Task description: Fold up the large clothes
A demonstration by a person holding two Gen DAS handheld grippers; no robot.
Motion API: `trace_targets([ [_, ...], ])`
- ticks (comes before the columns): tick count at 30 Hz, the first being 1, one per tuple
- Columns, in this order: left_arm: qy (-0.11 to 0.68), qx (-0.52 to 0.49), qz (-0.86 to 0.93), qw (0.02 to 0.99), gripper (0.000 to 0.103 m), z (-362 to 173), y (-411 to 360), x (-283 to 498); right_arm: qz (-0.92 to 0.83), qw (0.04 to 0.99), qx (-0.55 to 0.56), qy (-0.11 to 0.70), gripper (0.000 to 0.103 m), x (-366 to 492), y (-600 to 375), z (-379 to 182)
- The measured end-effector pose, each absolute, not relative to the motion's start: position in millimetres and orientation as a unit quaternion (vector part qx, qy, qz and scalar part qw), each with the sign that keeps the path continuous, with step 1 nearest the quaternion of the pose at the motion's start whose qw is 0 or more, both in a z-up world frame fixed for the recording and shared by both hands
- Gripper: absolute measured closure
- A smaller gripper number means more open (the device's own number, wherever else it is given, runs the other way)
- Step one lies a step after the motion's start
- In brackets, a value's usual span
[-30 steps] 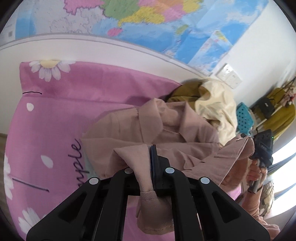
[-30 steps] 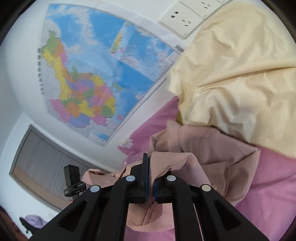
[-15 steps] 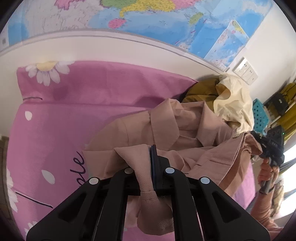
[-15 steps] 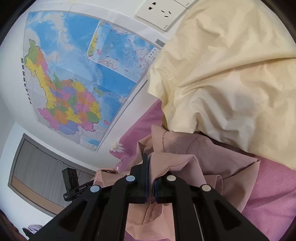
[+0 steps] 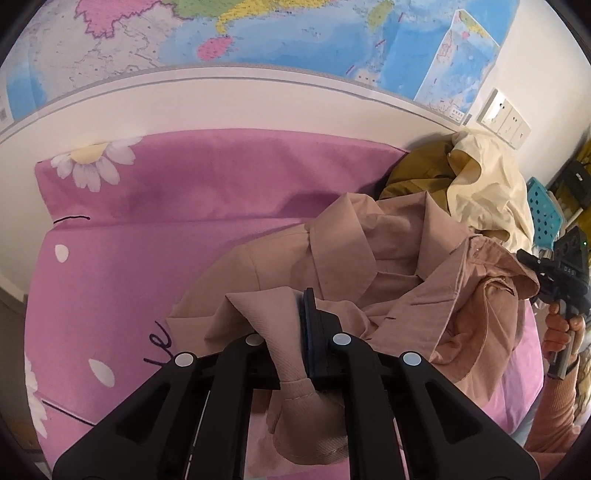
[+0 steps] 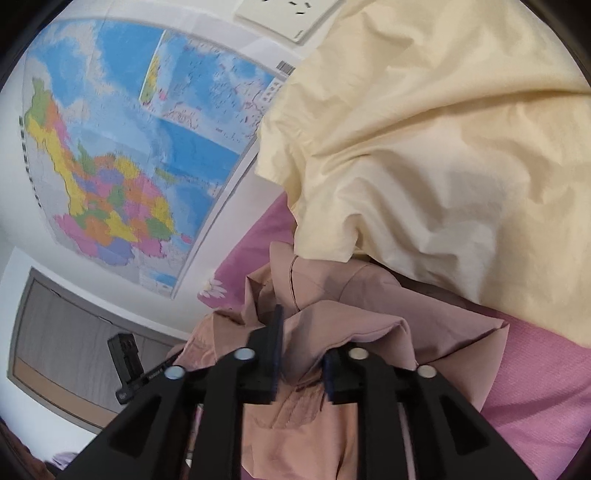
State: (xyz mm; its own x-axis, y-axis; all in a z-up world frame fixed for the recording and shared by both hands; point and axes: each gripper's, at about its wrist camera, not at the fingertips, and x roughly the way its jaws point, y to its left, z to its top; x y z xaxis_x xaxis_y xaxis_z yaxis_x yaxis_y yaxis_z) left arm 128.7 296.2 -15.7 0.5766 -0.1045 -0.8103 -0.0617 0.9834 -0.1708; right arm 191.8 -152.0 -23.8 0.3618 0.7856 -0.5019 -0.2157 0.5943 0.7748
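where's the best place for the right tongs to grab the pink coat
Take the raised fold of the pink coat standing between the open right tongs. Come straight ahead: that ridge is bunched up off the sheet, so both sides are free to pinch.

The dusty-pink collared cotton jacket (image 5: 388, 266) lies on the pink daisy-print bedsheet (image 5: 155, 221). Behind the jacket, against the wall, sits the cream crumpled cotton garment (image 5: 491, 184), overlapping its far edge. The paper wall map (image 5: 258, 33) hangs above the bedsheet.
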Motion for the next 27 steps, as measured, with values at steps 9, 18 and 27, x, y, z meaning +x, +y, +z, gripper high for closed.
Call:
trace_targets([
  [9, 0.476, -0.099, -0.015, 0.874, 0.089, -28.8, 301.0, 143.6, 0.344, 0.806, 0.246, 0.415, 0.048, 163.3, -150.4, 15.0],
  [18, 0.442, -0.127, -0.065, 0.886, 0.036, -13.5, 306.1, 133.4, 0.372, 0.853, -0.033, 0.366, 0.045, 109.8, -59.4, 28.6],
  [27, 0.335, -0.028, -0.095, 0.937, 0.016, 38.0, 290.0, 78.3, 0.297, 0.84, -0.239, 0.385, 0.035, 140.5, 9.1, -36.1],
])
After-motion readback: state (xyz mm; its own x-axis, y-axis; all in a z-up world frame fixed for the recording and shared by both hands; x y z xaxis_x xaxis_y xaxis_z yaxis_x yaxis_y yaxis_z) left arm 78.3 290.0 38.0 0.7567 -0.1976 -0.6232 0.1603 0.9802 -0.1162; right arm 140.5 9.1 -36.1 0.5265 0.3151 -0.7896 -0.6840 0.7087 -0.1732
